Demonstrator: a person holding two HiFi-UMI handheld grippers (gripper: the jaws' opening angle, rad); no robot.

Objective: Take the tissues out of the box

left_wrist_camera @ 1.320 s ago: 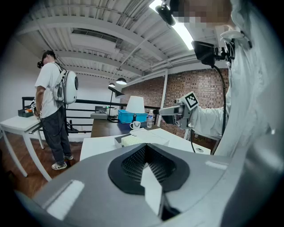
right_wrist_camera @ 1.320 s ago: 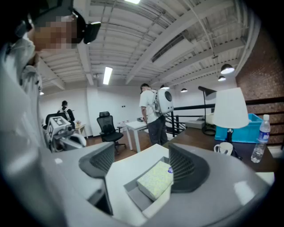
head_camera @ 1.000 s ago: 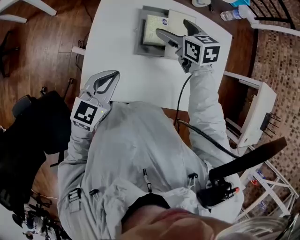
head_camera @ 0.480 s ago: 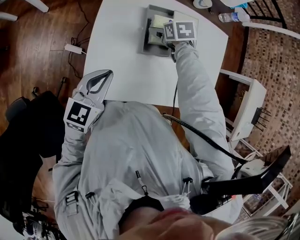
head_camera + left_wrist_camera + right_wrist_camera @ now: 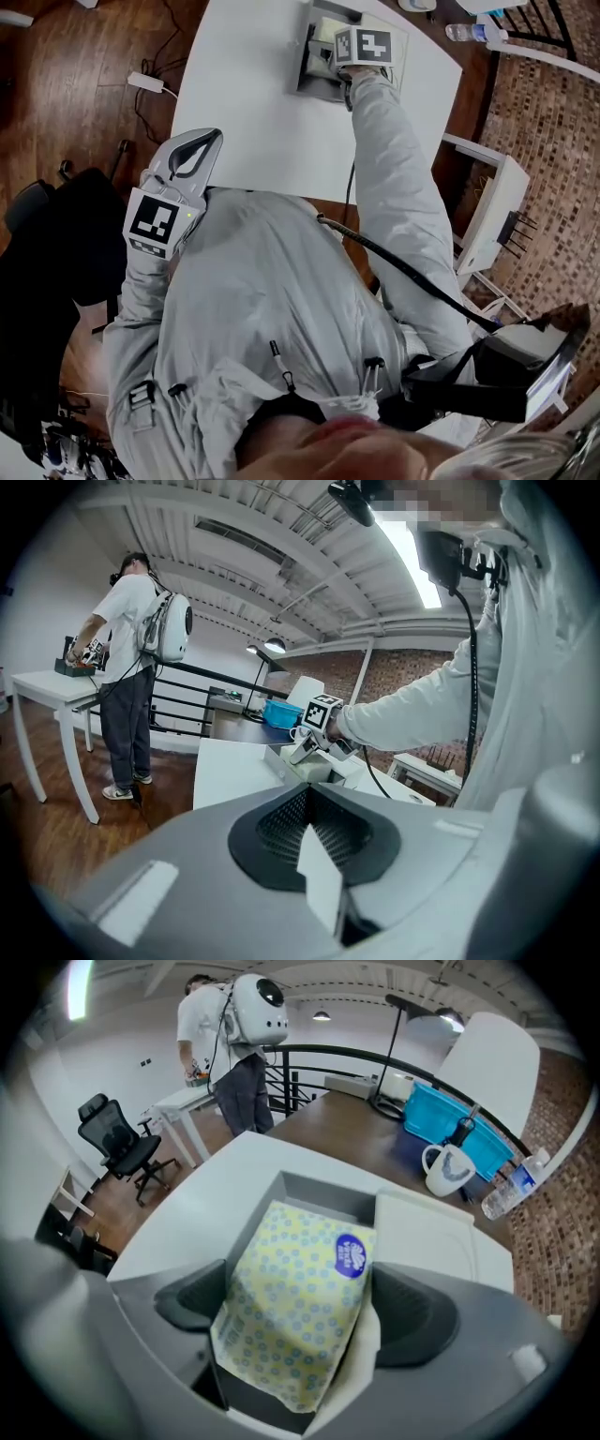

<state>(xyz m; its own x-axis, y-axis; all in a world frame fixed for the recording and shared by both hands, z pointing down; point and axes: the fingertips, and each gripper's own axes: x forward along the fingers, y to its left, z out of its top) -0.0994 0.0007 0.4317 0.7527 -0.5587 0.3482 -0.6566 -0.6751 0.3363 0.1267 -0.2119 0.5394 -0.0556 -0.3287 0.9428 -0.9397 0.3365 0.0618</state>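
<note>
right gripper (image 5: 300,1314): reaches to the far edge of the bench (image 5: 248,103), right of its middle; its jaws press on the two long sides of the tissue pack (image 5: 298,1279), one dark pad on each flank.
tissue pack: yellow wrap with small blue rings and a round blue sticker near its far end; it lies tilted between the jaws, the far end over the open box (image 5: 323,1194). whether the near end clears the box cannot be told.
box: grey, open at the top, standing on the bench at the far edge; a flat white panel (image 5: 427,1232) lies just beside it on the right.
left gripper (image 5: 208,141): held over the near left corner of the bench, well apart from the box; its jaws are together, tips meeting.
beyond the far edge: a white mug (image 5: 448,1168), a blue tub (image 5: 450,1119) and a clear bottle (image 5: 511,1190) stand on a dark wooden surface.
background: another person (image 5: 225,1044) with a white pack on the back stands at a second white table; a black office chair (image 5: 122,1143) stands near it.
</note>
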